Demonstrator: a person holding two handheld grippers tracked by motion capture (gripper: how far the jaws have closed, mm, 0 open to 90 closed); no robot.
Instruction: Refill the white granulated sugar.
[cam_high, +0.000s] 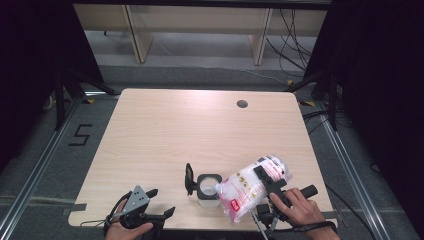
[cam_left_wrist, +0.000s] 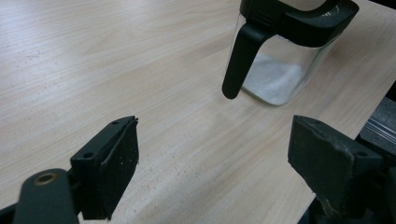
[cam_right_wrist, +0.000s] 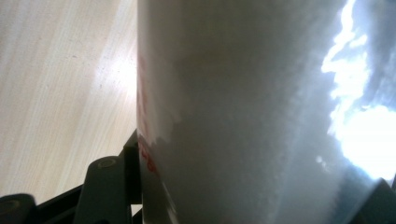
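Two grippers work near the front edge of the wooden table (cam_high: 165, 125). Right gripper (cam_high: 263, 180) has its jaws clamped on a clear plastic bag (cam_high: 252, 187) of white grains with red print; the bag lies tilted, its lower end just over the open mouth of a glass jar (cam_high: 208, 190), which stands just to that gripper's left with its black lid flipped up. Left gripper (cam_left_wrist: 212, 163) rests low near the table edge, jaws spread wide with nothing between them; the jar (cam_left_wrist: 280, 70), holding a little white powder, stands ahead of it and apart.
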